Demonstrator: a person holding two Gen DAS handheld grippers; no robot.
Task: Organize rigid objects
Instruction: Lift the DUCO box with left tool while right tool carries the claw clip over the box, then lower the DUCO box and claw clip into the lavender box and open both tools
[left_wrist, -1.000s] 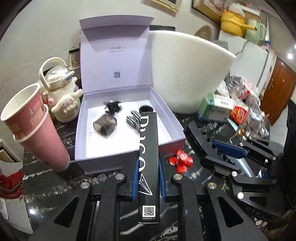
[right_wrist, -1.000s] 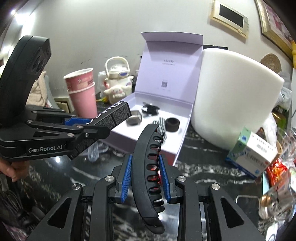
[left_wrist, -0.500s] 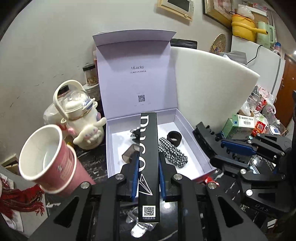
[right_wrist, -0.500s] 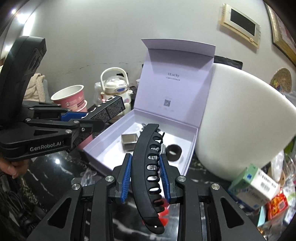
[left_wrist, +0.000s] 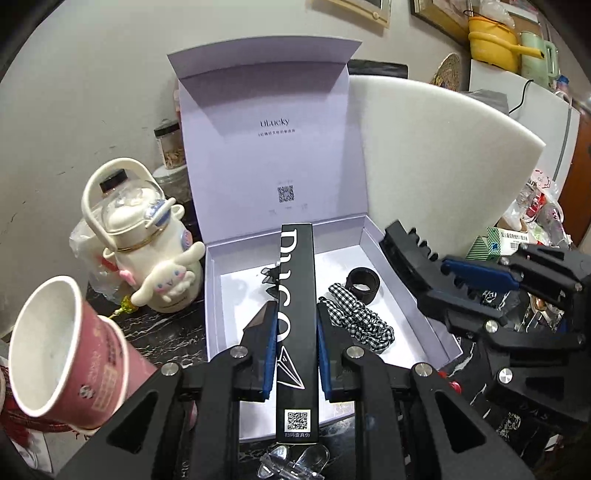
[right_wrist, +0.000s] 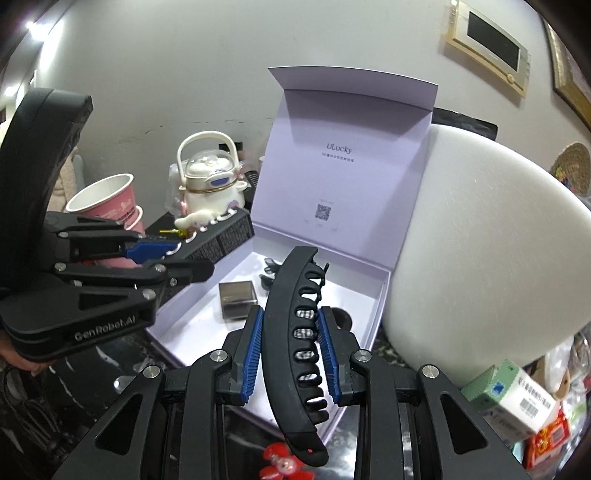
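Two grippers hang over the open lavender gift box (left_wrist: 406, 280), each pinching one item. The left gripper (left_wrist: 294, 354) has its blue pads pressed on a long black carton (left_wrist: 296, 332), held lengthwise with its far end above the middle of the box; the right gripper (right_wrist: 289, 339) clamps a curved black banana hair clip (right_wrist: 291, 332) above the near right part of the box. Already lying inside are a smoky square container (right_wrist: 238, 303) on the left, a small black claw clip (right_wrist: 271, 271) toward the far wall, a black-and-white gingham scrunchie (left_wrist: 356, 314) and a black ring band (left_wrist: 364, 283) on the right. To place well, I would judge it best to lower the carton onto the bare strip between the square container and the scrunchie, parallel to the side walls, and release only once it rests flat; the hair clip fits better along the near wall, set down one hand at a time so the grippers do not collide. Readable writing: "uLucky" on the inside of the raised lid above a QR code, large white letters on the carton that seem to read "DUSO", another QR code with small Chinese text at its near end, and "GenRobot.AI" on the left gripper's body.
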